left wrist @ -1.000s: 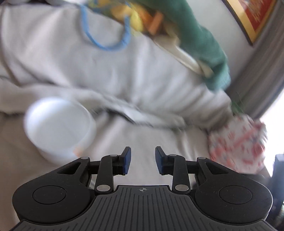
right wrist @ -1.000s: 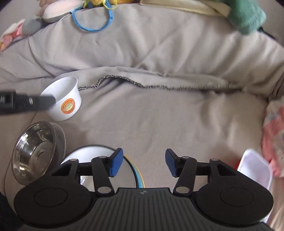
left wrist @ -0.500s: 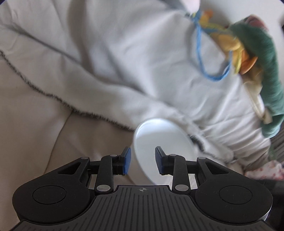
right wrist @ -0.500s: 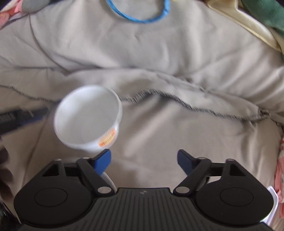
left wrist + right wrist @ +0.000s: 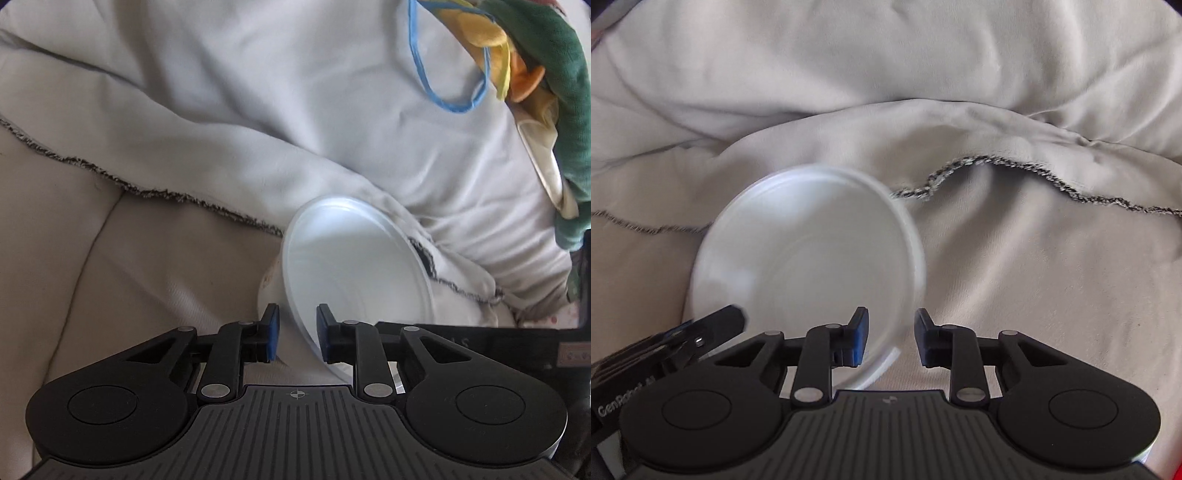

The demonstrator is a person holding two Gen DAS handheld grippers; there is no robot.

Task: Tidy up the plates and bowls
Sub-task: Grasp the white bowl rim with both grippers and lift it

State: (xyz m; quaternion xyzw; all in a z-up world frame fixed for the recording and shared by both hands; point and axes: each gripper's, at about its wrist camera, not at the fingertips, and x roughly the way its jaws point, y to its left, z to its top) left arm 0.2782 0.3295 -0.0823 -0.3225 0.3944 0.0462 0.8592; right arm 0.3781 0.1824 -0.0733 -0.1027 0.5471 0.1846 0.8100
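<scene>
A white plastic bowl [image 5: 354, 266] is tilted on its side in the left wrist view. My left gripper [image 5: 296, 333] has its blue pads on either side of the bowl's rim and grips it. In the right wrist view the same bowl [image 5: 805, 266] is blurred, with its opening facing the camera. My right gripper [image 5: 891, 338] straddles the bowl's right rim with a gap on both sides, so it is open. The left gripper's finger [image 5: 716, 325] shows at the bowl's lower left.
A grey blanket [image 5: 258, 110] with a dark stitched hem [image 5: 1015, 166] covers a beige couch [image 5: 74, 258]. A blue ring [image 5: 443, 74], a yellow-orange toy [image 5: 509, 55] and a green cloth [image 5: 561, 110] lie at the upper right.
The left gripper has closed on the bowl's rim and lifted it off the couch. The right gripper has moved in to the bowl and narrowed around its rim.
</scene>
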